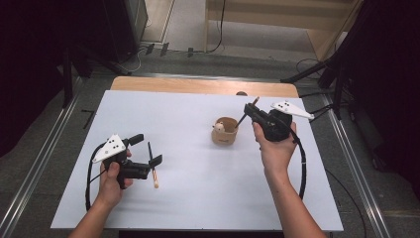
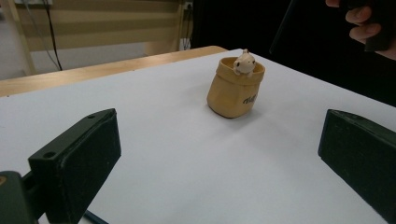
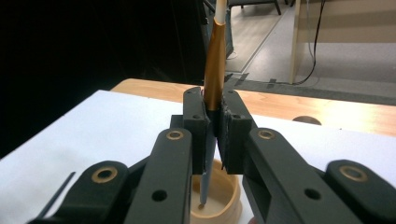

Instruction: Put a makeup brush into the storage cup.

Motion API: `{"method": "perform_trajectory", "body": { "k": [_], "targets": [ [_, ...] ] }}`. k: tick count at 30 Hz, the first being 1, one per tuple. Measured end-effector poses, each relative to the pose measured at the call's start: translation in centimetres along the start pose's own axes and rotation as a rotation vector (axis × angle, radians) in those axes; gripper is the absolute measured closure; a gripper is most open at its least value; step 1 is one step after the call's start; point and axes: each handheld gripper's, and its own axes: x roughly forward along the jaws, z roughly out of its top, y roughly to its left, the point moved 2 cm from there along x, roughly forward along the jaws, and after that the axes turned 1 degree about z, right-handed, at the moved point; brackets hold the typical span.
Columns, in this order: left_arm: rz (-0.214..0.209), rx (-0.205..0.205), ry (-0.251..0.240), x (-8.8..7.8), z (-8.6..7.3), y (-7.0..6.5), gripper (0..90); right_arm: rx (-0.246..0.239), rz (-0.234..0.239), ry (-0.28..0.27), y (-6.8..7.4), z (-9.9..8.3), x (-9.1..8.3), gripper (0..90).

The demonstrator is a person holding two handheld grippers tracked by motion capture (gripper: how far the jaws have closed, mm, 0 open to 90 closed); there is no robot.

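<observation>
A tan cup-shaped holder (image 1: pixel 225 132) with a small pale figure on its rim (image 2: pixel 243 63) stands right of the middle of the white table (image 1: pixel 198 198). My right gripper (image 1: pixel 251 110) hovers just right of and above it, shut on a pen (image 3: pixel 215 70) with a golden-brown barrel. The pen is tilted, and its grey lower tip hangs over the mouth of the holder (image 3: pixel 224 205). At the table's left, my left gripper (image 1: pixel 146 149) is open, with nothing gripped, and faces the holder (image 2: pixel 236 88). A second pen (image 1: pixel 153 166), dark with a tan end, lies on the table by its jaws.
A bare wooden strip (image 1: pixel 198 85) runs along the table's far edge. Dark stands and cables surround the table on the floor. The other hand (image 2: pixel 364 28) shows at the upper right of the left gripper view.
</observation>
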Motion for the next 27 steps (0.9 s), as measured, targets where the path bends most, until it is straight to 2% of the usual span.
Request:
{"method": "perform_trajectory", "body": {
  "k": [10,18,27],
  "targets": [
    [0.001,0.001,-0.003,0.0,0.0,0.0,0.0,-0.064,-0.030,0.007,0.0,0.4,1.2,84.2],
    [0.002,-0.003,-0.005,0.0,0.0,0.0,0.0,-0.075,-0.032,0.034,0.1,-0.1,2.2,84.2],
    [-0.001,0.001,-0.007,0.0,0.0,0.0,0.0,-0.115,-0.045,0.061,0.3,-0.9,3.1,84.2]
  ]
}}
